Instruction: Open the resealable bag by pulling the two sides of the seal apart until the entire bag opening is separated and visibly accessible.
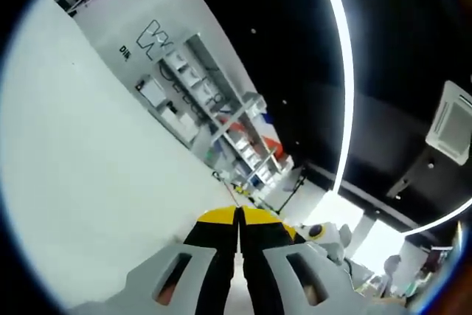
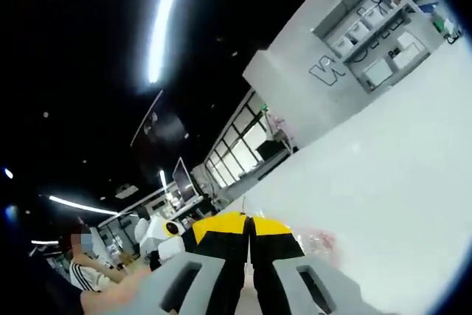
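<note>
The left gripper (image 1: 240, 215) has its jaws pressed together at 6 o'clock in the left gripper view, over a white table (image 1: 88, 182); shelves (image 1: 206, 101) stand toward 12 o'clock. In the right gripper view the right gripper (image 2: 249, 220) is likewise clenched, and a crinkled clear bag (image 2: 321, 241) lies just beside it at 3 o'clock. A person (image 2: 88, 271) sits at 8 o'clock.

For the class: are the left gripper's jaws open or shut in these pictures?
Shut. In the left gripper view the left gripper has its yellow-tipped black jaws meeting with just a thin line between.
</note>
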A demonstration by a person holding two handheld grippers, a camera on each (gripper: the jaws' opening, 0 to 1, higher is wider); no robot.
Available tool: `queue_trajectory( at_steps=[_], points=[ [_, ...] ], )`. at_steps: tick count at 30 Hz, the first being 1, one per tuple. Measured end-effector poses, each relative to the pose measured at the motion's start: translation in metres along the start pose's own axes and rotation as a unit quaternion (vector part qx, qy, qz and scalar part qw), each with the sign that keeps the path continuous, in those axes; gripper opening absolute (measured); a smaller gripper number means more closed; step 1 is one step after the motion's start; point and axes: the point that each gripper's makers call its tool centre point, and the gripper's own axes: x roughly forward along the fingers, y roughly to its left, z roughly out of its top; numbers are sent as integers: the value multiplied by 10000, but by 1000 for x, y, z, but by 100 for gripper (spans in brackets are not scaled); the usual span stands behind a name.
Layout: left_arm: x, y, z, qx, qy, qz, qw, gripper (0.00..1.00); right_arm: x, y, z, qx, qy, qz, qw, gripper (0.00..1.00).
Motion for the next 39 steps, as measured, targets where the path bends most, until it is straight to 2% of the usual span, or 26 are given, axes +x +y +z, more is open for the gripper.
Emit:
queue_trajectory(
  at_steps=[3,4,6,7,8,10,17,29,39],
  points=[
    [-3,-2,7,-366,-233,-111,9990,1,-1,-1,3,113,-69,-3,9999,0],
    [-4,-2,6,-461,-212,-150,9986,2,0,-2,3,111,-84,-23,9999,0],
    [-5,3,5,-640,-333,89,9974,24,0,-1,4,144,-111,-13,9998,0],
    [-4,2,2,-742,-294,79,9968,35,0,-2,4,114,-115,-37,9999,0],
    [-2,1,-4,-952,-228,81,9952,37,0,-2,4,106,-114,-40,9999,0],
    [-1,-2,-7,-829,-196,69,9963,30,0,-2,3,90,-119,-60,9999,0],
    [0,2,-3,-929,-448,207,9945,27,0,-3,3,61,-118,-88,9999,0],
    [2,1,-7,-1004,-450,278,9935,26,0,-1,-2,-138,-29,-119,9998,0],
    [4,5,-8,-1032,-457,340,9930,21,1,-1,-2,-174,-15,-108,9998,0]
  ],
)
